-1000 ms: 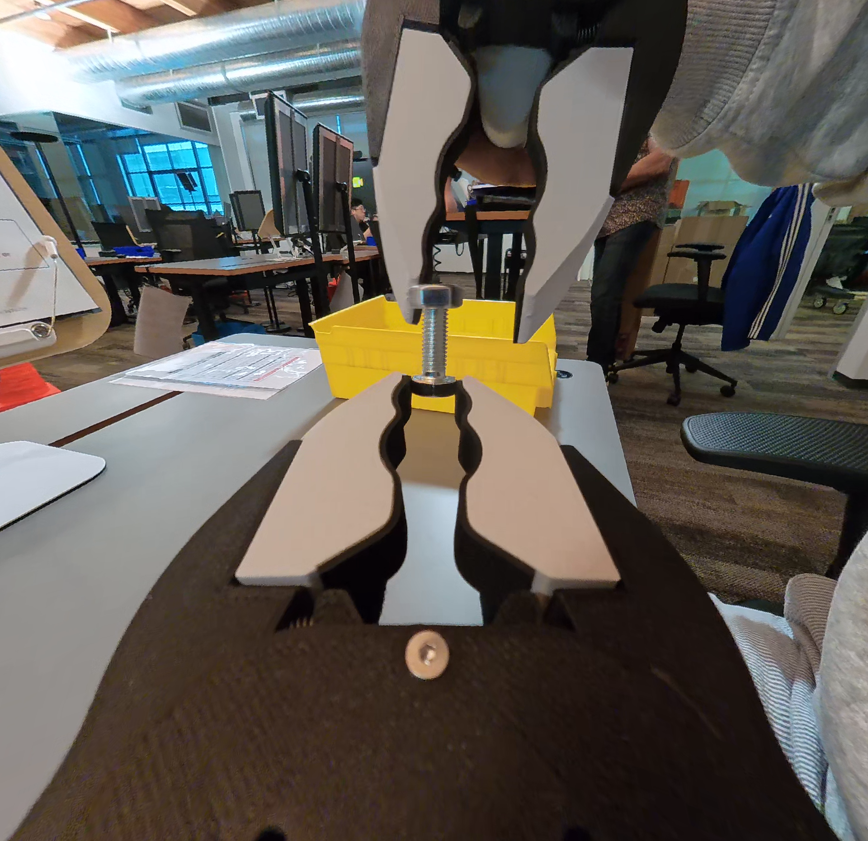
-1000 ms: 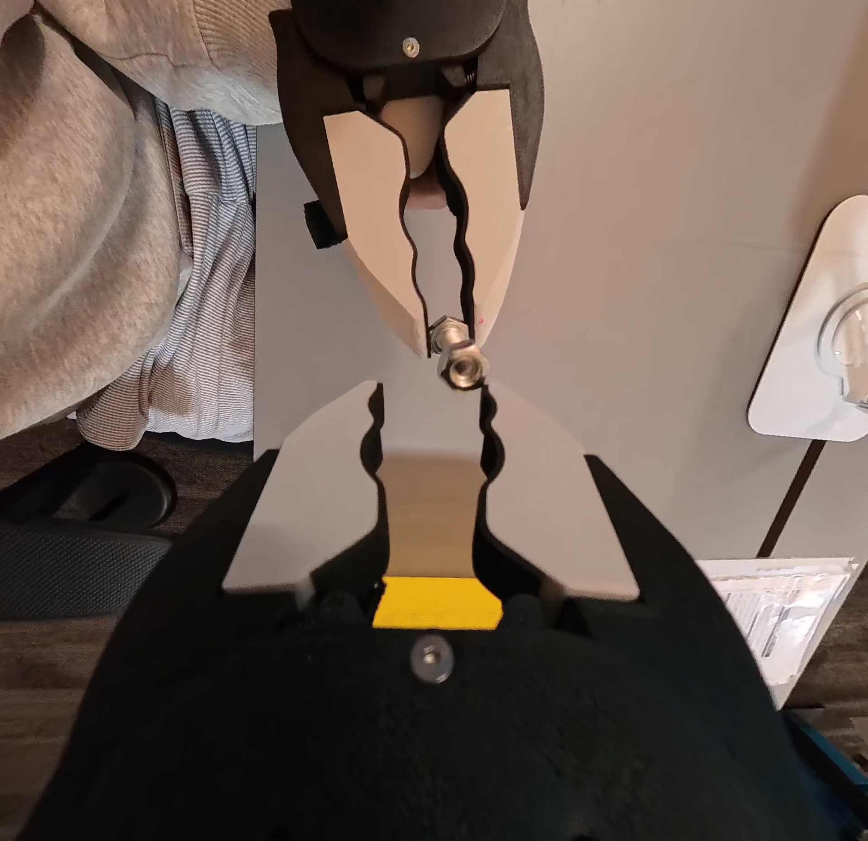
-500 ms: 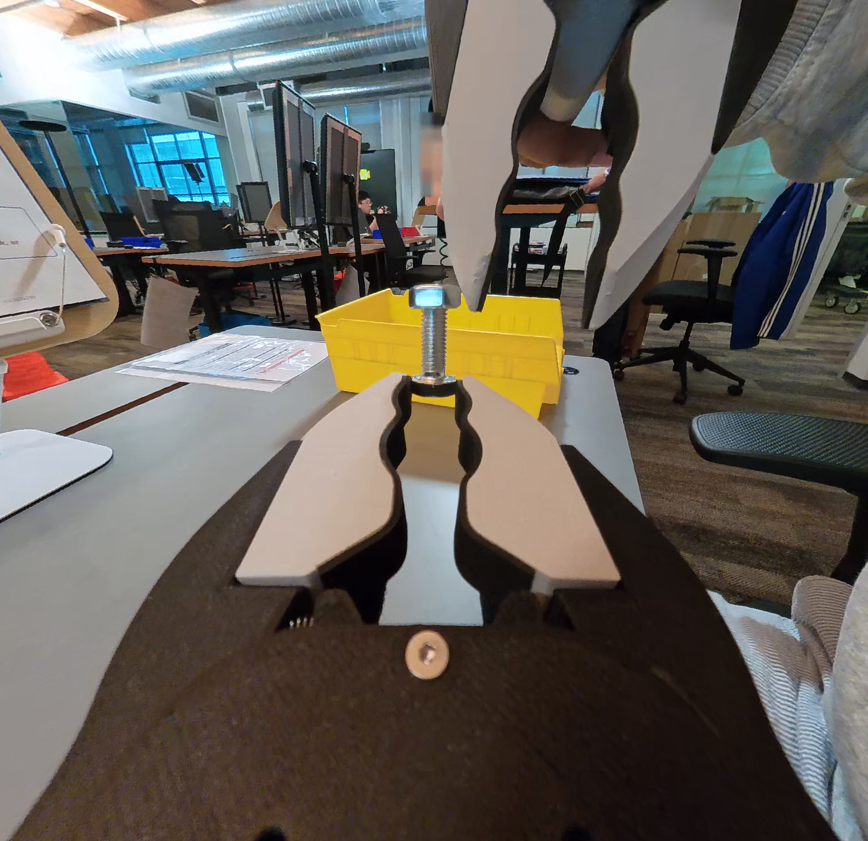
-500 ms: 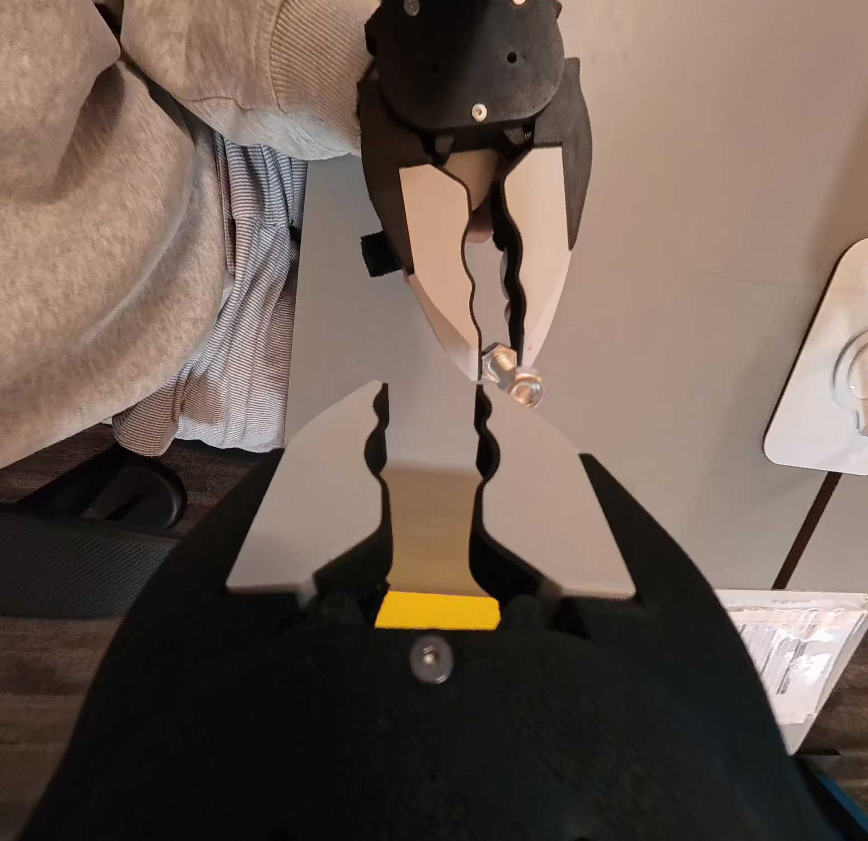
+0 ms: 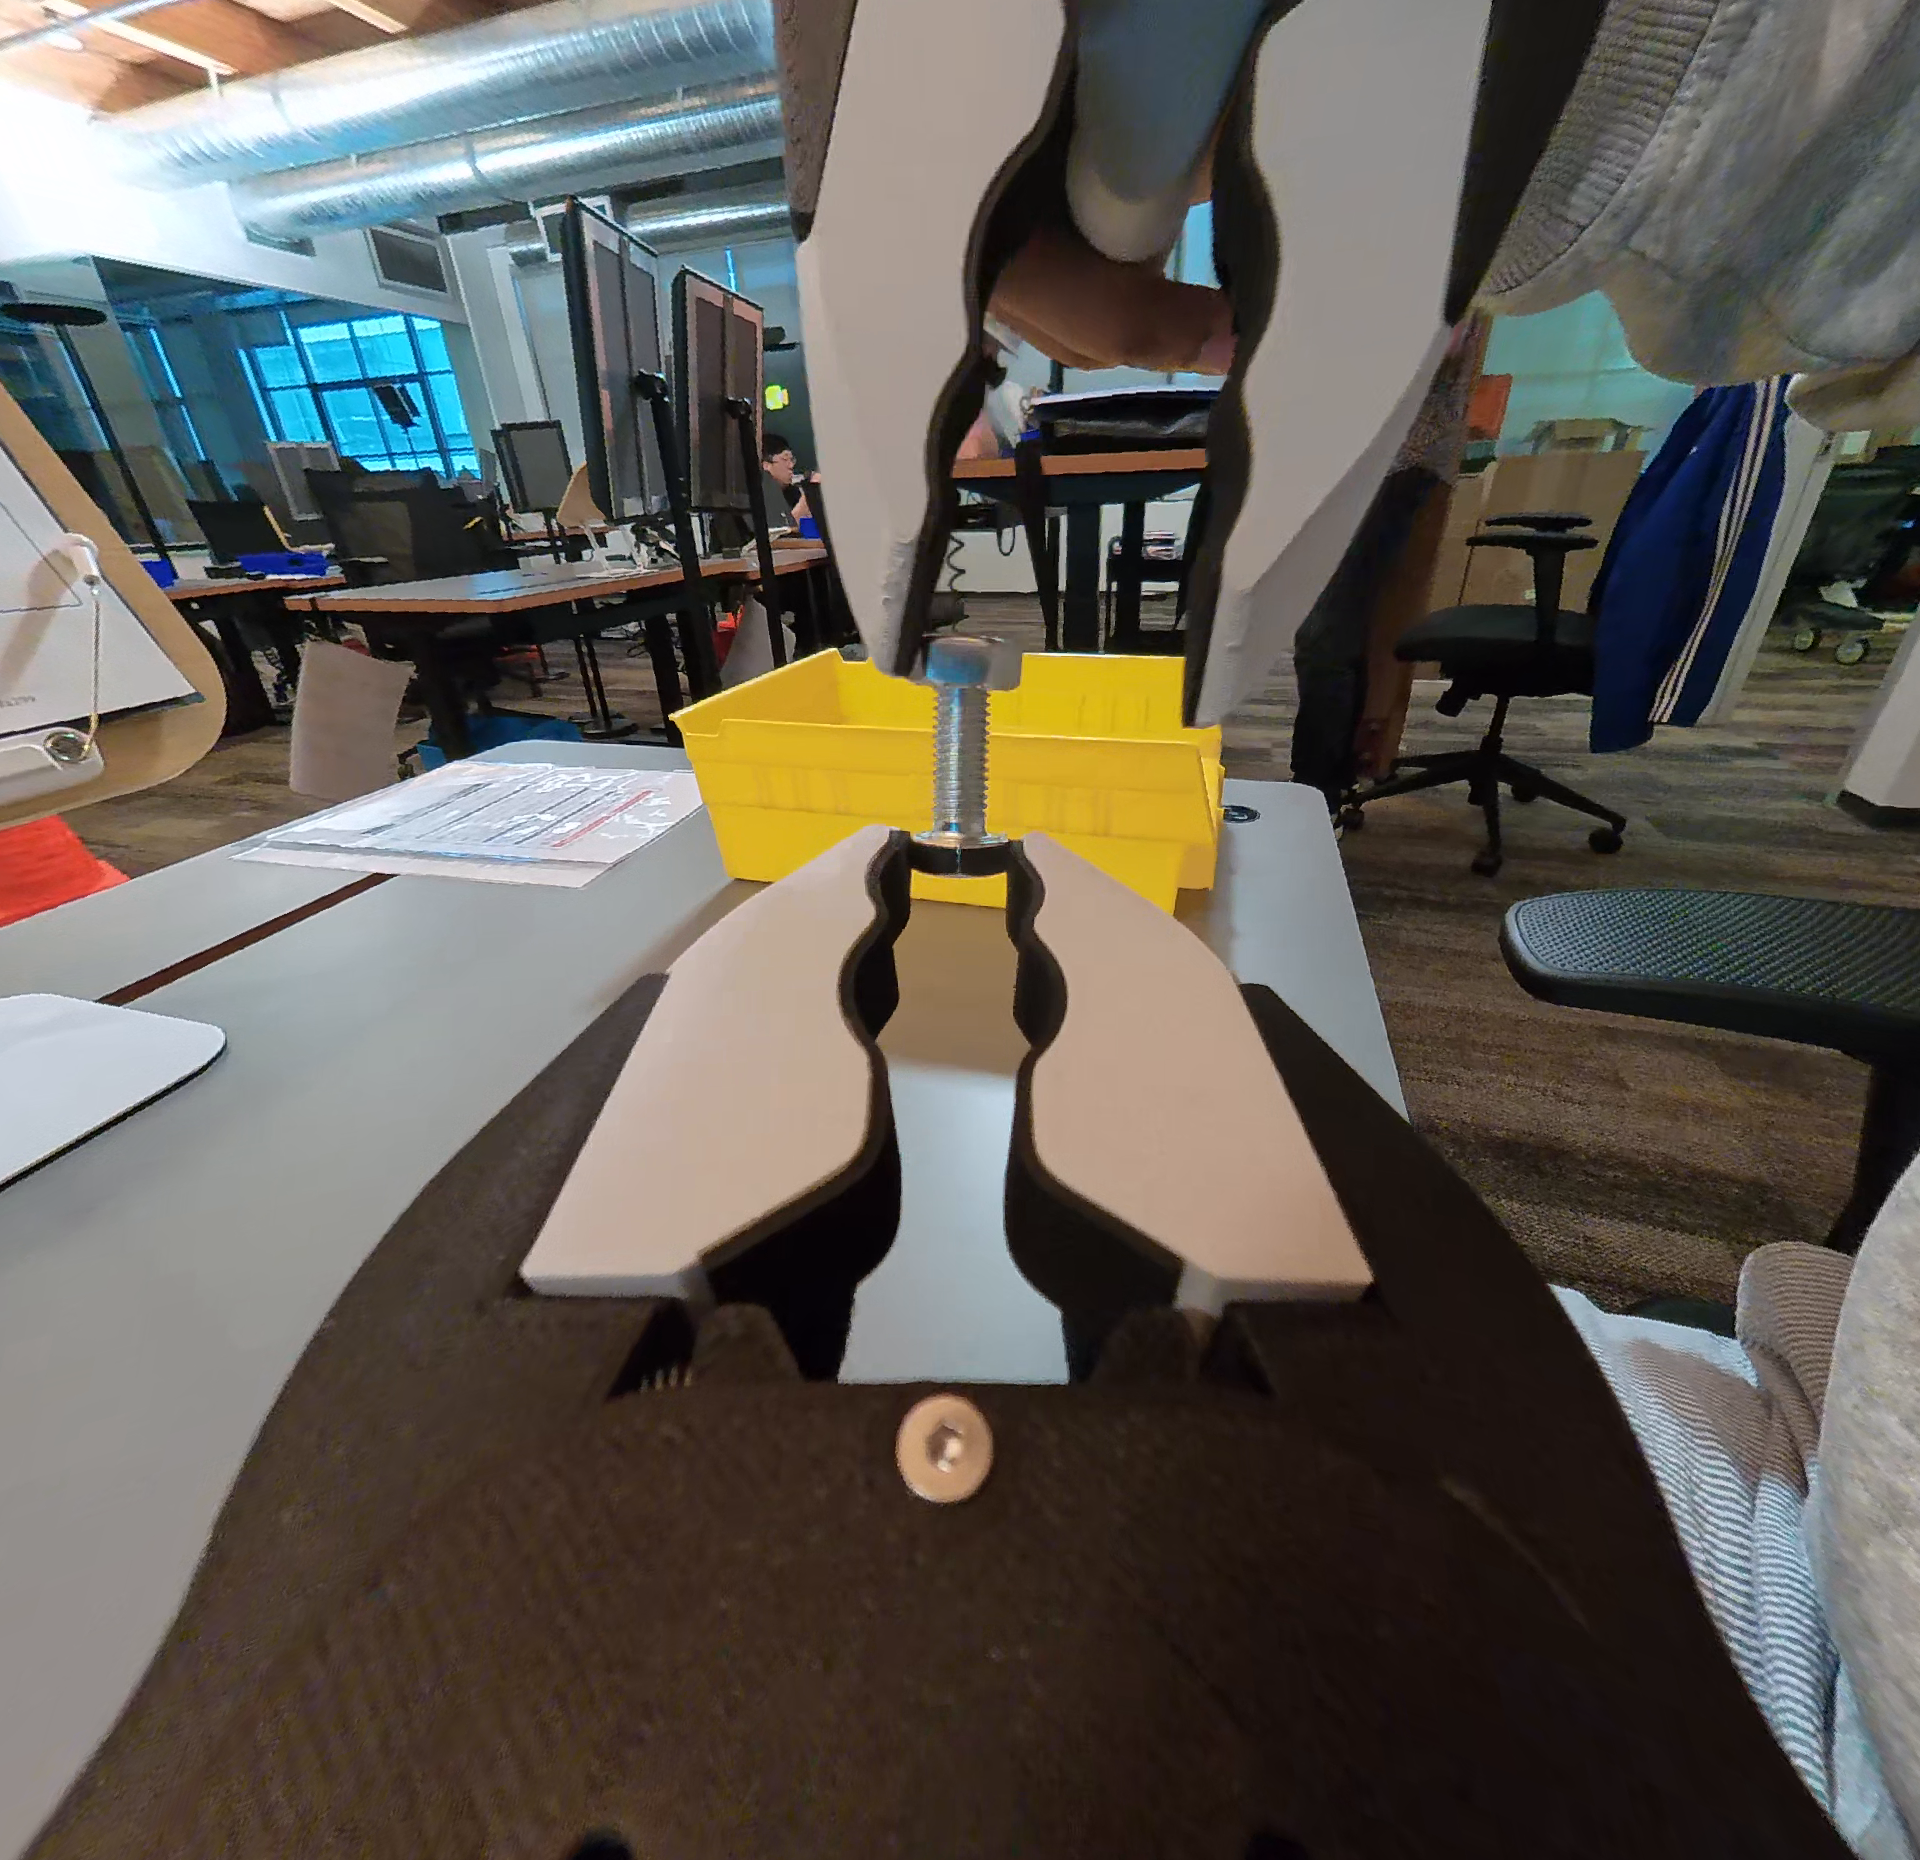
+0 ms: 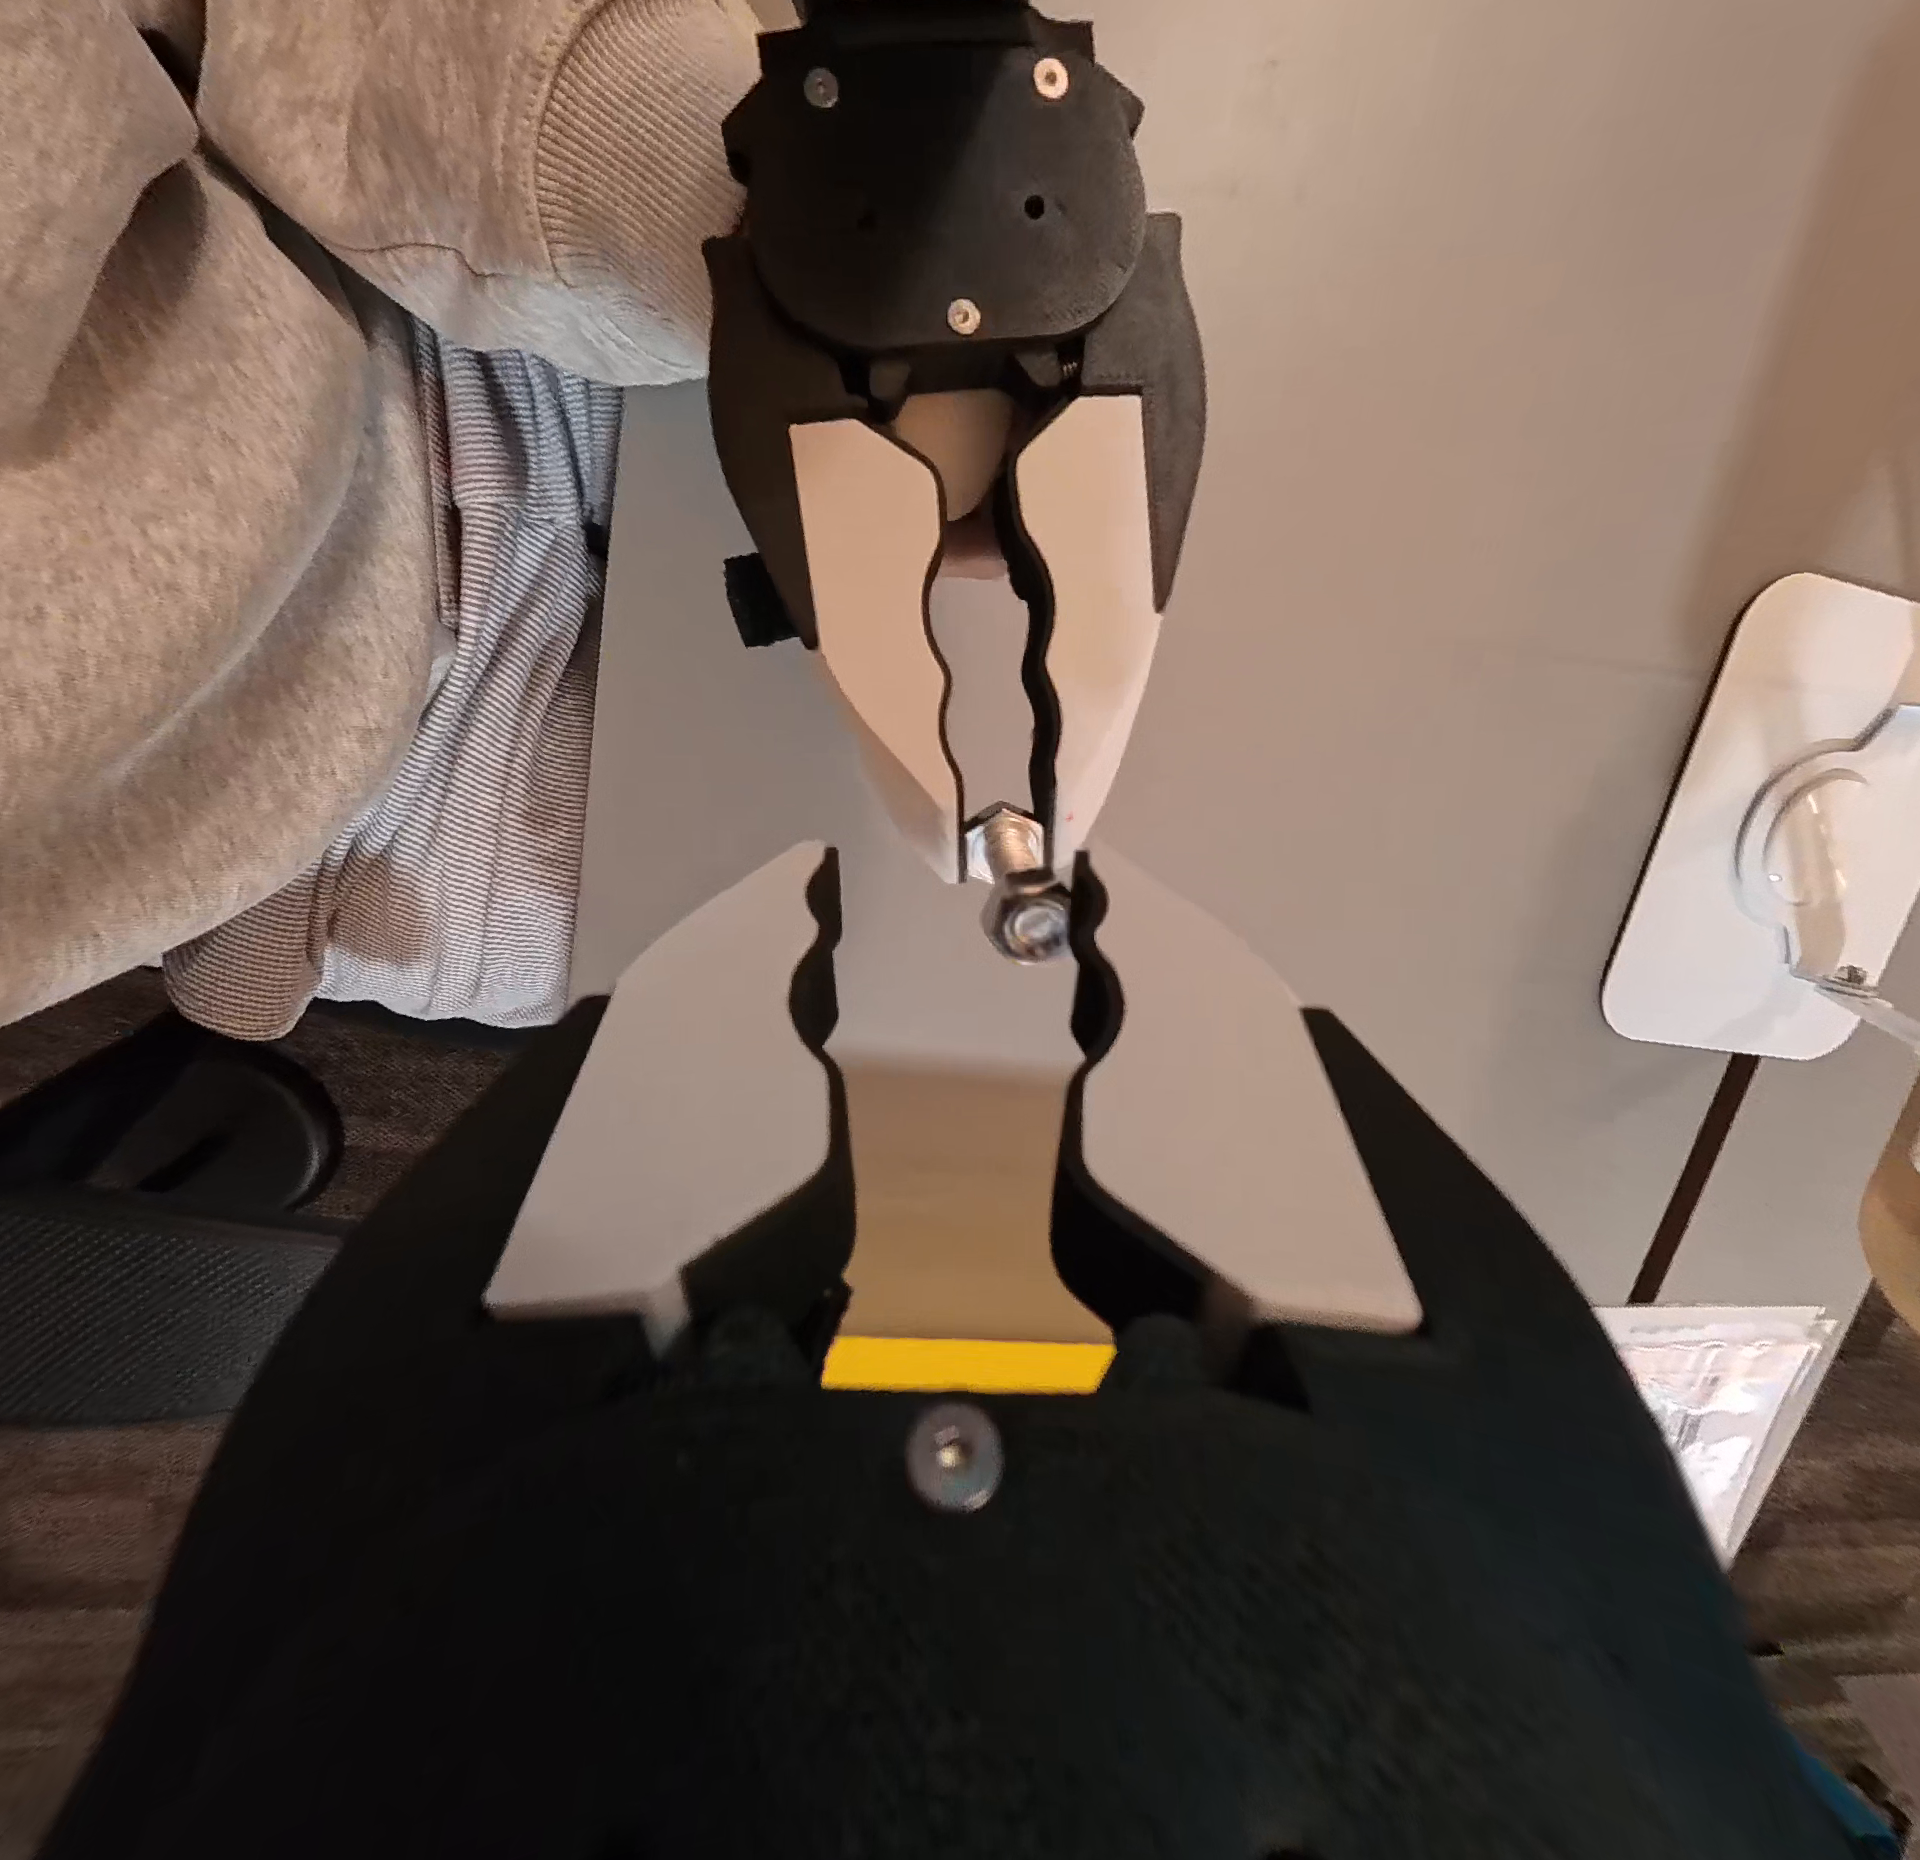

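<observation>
While the grey table (image 5: pixel 312 1031) fills the left and the near part of the left wrist view, the floor and a black mesh chair (image 5: pixel 1714 948) take the right side. At the far end of the table stands a yellow bin (image 5: pixel 831 771), and to the left of it lies a printed sheet in a clear sleeve (image 5: pixel 468 823). A white flat plate (image 5: pixel 83 1062) lies near the left edge.

The left gripper (image 5: pixel 958 854) has its two tongs close together, clamped on the low end of a silver bolt (image 5: pixel 961 761), at a nut there. The bolt stands upright, in front of the bin.

The right gripper (image 5: pixel 1049 688) comes down from above with its tongs apart. Its left tong touches the hexagonal head of the bolt, and the other tong is well apart from it.

In the right wrist view the bolt head (image 6: pixel 1023 922) sits just beside the right tong, between the two.
</observation>
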Demonstrator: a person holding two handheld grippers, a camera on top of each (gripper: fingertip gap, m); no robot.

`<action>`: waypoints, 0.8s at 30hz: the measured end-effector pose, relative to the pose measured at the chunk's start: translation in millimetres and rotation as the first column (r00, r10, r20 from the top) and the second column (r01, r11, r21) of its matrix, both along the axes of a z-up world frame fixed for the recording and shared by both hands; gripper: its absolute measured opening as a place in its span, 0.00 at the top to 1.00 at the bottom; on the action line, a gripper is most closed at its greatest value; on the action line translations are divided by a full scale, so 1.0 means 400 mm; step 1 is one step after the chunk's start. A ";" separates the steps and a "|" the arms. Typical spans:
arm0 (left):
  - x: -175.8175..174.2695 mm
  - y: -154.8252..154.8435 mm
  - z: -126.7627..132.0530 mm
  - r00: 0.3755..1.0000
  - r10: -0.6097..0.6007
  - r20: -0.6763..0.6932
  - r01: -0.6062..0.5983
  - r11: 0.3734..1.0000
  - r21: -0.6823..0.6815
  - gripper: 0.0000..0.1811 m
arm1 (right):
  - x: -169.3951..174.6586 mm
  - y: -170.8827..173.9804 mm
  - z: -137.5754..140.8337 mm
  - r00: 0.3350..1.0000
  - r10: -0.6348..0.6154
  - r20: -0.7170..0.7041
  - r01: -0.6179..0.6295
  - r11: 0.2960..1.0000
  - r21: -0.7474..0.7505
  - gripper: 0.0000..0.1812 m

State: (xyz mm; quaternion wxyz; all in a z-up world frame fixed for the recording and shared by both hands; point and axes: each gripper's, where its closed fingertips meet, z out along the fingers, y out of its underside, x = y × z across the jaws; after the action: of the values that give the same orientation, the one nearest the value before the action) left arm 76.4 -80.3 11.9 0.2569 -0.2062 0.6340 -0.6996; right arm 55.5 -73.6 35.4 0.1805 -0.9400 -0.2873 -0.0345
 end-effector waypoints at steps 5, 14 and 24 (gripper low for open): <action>-0.003 0.007 0.010 1.000 -0.010 0.002 0.010 0.999 -0.033 0.90 | 0.028 -0.014 -0.009 0.999 -0.025 0.023 0.026 1.000 -0.018 0.77; -0.006 -0.002 0.005 1.000 -0.021 0.004 0.021 1.000 -0.015 0.90 | 0.026 -0.012 0.009 1.000 -0.019 0.023 0.019 1.000 0.001 0.80; -0.015 -0.012 0.004 0.999 -0.044 0.020 0.044 0.999 -0.001 0.90 | 0.020 -0.005 0.014 0.999 0.020 0.051 -0.020 1.000 0.001 0.90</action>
State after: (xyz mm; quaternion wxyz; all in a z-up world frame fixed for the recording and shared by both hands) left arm 70.6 -85.0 13.6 0.2477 -0.1855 0.6354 -0.7074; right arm 63.4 -75.6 41.1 0.1743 -0.9358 -0.3011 -0.0569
